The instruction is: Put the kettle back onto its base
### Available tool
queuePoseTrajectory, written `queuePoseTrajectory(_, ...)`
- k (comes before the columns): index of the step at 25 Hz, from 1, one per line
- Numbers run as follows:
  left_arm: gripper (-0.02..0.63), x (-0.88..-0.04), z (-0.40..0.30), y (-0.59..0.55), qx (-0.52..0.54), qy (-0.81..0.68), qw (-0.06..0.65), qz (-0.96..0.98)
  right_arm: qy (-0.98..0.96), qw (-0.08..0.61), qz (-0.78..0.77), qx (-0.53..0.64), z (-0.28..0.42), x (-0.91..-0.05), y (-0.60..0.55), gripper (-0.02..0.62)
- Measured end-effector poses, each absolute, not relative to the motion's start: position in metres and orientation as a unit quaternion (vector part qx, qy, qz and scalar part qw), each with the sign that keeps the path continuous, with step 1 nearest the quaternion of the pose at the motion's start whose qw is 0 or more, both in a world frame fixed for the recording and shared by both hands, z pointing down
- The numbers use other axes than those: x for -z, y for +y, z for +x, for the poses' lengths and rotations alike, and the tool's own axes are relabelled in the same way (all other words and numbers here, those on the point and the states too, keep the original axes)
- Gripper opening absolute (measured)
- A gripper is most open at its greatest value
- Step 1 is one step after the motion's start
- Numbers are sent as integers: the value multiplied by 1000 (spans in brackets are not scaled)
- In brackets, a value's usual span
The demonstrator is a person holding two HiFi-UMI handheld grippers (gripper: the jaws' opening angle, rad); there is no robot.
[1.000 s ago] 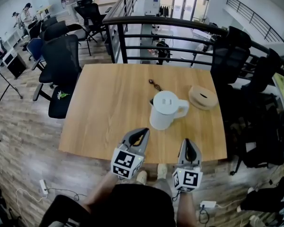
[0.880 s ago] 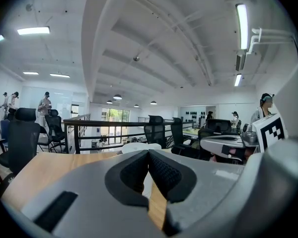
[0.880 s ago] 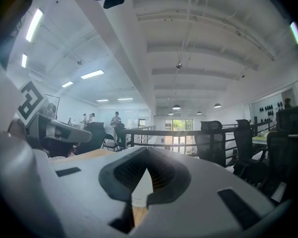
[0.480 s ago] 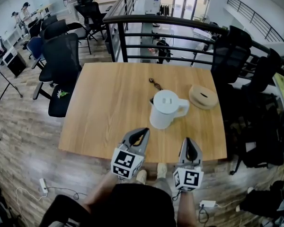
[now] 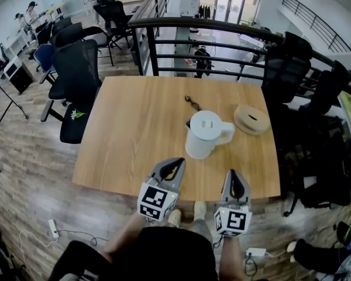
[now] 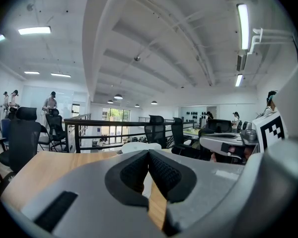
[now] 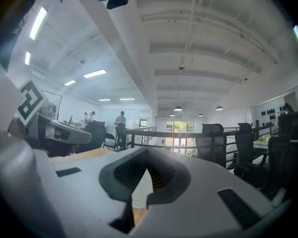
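Black chair point(image 5: 76, 75) left of wooden table point(image 5: 123, 133); left gripper point(image 5: 175, 163) at near edge, jaws together, empty; white cylindrical kettle point(image 5: 205, 134) upright on table; right gripper point(image 5: 231, 174) likewise closed, empty; round tan base point(image 5: 251, 120) near kettle's right, apart.

The right gripper point(image 7: 148, 152) holds its fingers point(image 7: 125, 173) closed tip to tip (the white kettle point(image 7: 141, 190) shows through the gap beneath), with a black railing point(image 7: 188, 133) at twelve o'clock.

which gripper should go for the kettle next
Right, likely: the kettle has its handle turned to that side, the base lies there too, and the right gripper sits nearer that handle.
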State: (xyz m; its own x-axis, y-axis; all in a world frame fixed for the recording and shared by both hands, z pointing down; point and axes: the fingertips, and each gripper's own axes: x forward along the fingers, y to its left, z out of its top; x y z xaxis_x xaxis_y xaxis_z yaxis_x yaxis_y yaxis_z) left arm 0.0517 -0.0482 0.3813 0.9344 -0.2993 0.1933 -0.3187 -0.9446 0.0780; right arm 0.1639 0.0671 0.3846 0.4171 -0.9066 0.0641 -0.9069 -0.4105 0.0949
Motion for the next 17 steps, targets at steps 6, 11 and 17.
queuePoseTrajectory(6,3,-382,53,-45,-89,-157,54,982,-539,70,839,-15,164,-388,71,-2)
queuePoseTrajectory(11,3,-382,51,-46,-90,-158,55,982,-540,70,839,-16,163,-388,70,-2)
queuePoseTrajectory(17,2,-383,53,-46,-90,-160,56,982,-544,55,838,-2,165,-385,68,-2)
